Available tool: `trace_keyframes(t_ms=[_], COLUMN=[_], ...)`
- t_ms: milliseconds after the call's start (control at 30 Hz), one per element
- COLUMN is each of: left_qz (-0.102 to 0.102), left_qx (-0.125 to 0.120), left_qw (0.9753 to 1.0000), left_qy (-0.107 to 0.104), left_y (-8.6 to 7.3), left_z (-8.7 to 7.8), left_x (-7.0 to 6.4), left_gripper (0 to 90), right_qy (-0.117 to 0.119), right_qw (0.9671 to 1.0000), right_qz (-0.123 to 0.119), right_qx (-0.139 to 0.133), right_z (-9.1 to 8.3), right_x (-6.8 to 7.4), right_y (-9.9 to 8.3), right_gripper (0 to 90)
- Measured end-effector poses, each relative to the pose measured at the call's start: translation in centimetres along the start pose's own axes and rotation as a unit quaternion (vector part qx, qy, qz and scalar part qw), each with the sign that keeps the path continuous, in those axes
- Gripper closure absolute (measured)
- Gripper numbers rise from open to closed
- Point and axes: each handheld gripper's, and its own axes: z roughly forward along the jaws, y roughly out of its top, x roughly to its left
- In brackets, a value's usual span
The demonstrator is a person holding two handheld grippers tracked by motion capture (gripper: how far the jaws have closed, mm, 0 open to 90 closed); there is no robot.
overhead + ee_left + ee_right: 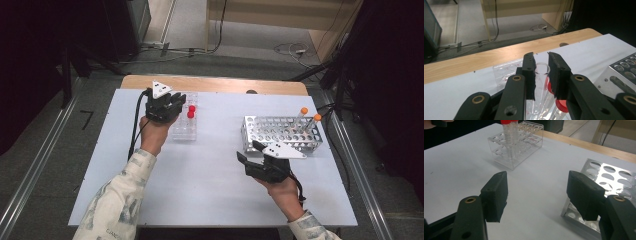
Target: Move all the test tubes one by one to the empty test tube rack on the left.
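A clear plastic rack (184, 131) stands left of centre on the white table, with two red-capped tubes (191, 111) in it. My left gripper (174, 102) is right over the rack's far end. In the left gripper view its jaws (541, 58) press on both sides of an uncapped clear tube (542, 68) that stands in the rack (504, 72), beside the red caps (561, 103). My right gripper (248, 152) hovers open at the near left corner of a metal rack (280, 131). In the right gripper view nothing lies between its jaws (536, 192).
Two orange-capped tubes (310, 115) lean in the metal rack's far right end. The metal rack's holes (609, 173) sit just right of my right gripper; the clear rack (516, 147) is farther ahead. A wooden strip (215, 84) borders the table's far edge.
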Motion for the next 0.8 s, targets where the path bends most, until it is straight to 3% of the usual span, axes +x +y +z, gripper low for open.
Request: trace_keyframes(t_ms=[400,633,800], left_qz=[0.024,0.015,0.010], left_qx=[0.013,0.024,0.028], left_qw=[0.9995,0.9994,0.9993], left_qy=[0.018,0.021,0.020], left_y=[-1.3,-2.7,-2.8], left_z=[1.0,1.7,1.7], left_x=[-0.4,-0.5,-0.4], left_gripper=[76.1,75.9,74.9], right_qy=[0.000,0.001,0.002], right_qw=[1.0000,1.0000,1.0000], right_qz=[0.001,0.001,0.001], right_qx=[-0.001,0.000,0.001], right_z=[0.0,0.0,0.0], right_x=[0.0,0.0,0.0], right_y=[0.0,-0.1,-0.1], right_gripper=[32.4,32.4,32.4])
